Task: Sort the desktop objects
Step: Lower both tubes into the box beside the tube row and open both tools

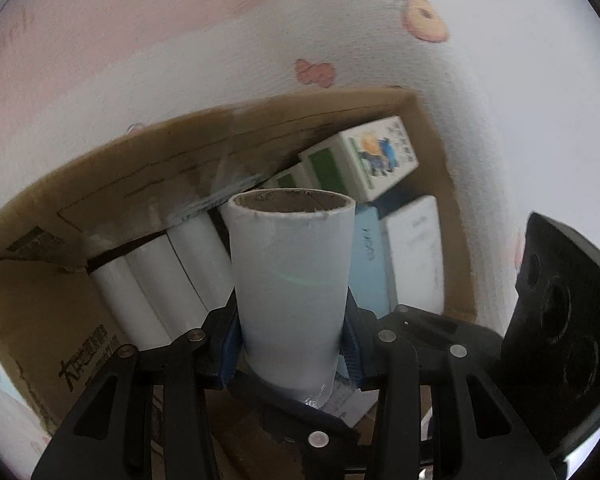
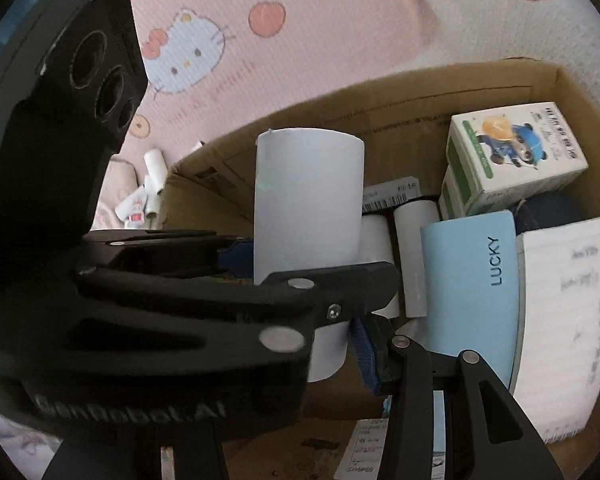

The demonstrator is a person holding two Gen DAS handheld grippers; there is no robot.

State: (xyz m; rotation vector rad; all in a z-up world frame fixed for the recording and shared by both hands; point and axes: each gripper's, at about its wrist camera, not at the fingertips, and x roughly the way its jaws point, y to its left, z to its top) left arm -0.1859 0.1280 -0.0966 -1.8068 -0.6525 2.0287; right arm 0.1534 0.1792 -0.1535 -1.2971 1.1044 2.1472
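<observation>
Inside the brown cardboard box are lying white paper rolls, green-and-white cartons and a light-blue "LUCKY" booklet. Left tool is gripping a white cardboard-cored roll, its long axis pointing away along the fingers. Right tool's state: cannot tell.

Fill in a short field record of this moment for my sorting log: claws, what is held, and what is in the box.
left claw: shut on white roll, held upright above the box
right claw: one blue pad beside the roll's lower end; grip cannot be told
cardboard box: open, on patterned cloth
in box: lying rolls, green-and-white carton, light blue LUCKY item
outside box: small rolls on the cloth
</observation>
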